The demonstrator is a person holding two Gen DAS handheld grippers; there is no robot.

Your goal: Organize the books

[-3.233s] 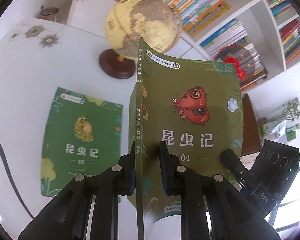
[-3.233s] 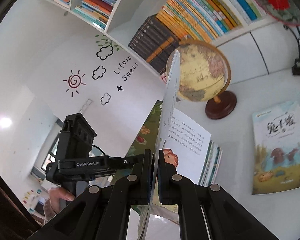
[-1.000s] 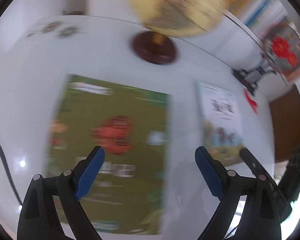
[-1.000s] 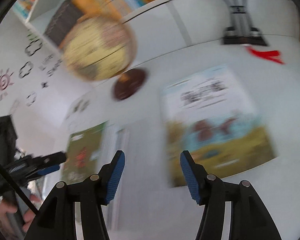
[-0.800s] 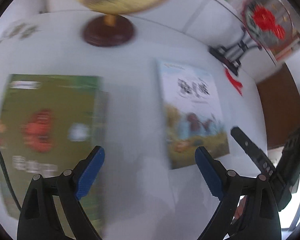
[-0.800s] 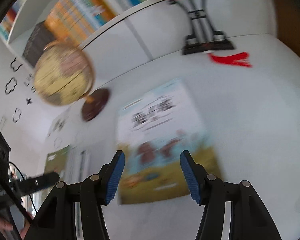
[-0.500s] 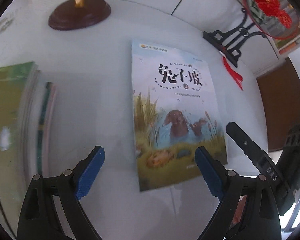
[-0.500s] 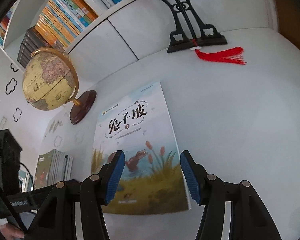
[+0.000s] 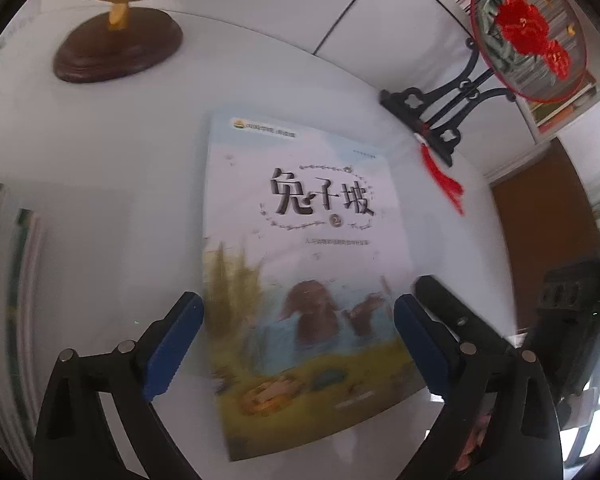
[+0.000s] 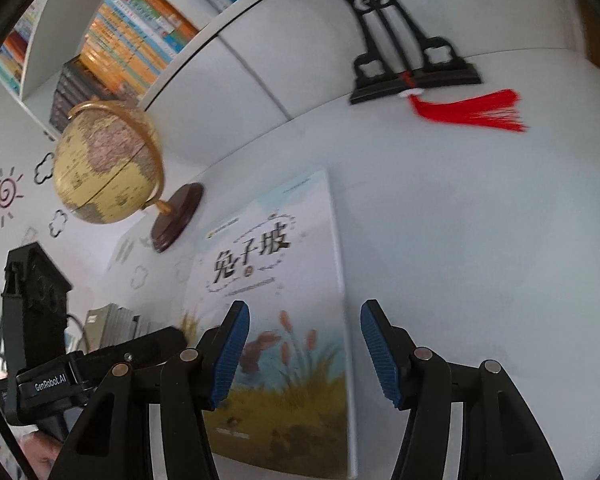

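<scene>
A picture book with a pale cover, black title characters and brown animals in a pond (image 9: pixel 300 272) lies flat on the white table (image 9: pixel 100 200). My left gripper (image 9: pixel 296 328) hovers over its lower half, jaws opening wide, one blue pad on each side of the book, nothing gripped. In the right wrist view the same book (image 10: pixel 284 288) lies below my right gripper (image 10: pixel 304 344), which stands open above the book's right edge. A stack of green books (image 9: pixel 4 280) lies at the far left; it also shows as the stack of green books (image 10: pixel 112 320) behind the left gripper.
A globe on a dark wooden base (image 9: pixel 116 48) stands at the back left. A black stand holding a round red-flower fan (image 9: pixel 528 32), with a red tassel (image 9: pixel 444 180), stands at the back right. Filled bookshelves (image 10: pixel 132 36) rise behind the table.
Both grippers let go of the green butterfly book, now on the left stack, then swung right and down over the pale picture book. The left jaws have spread a little wider.
</scene>
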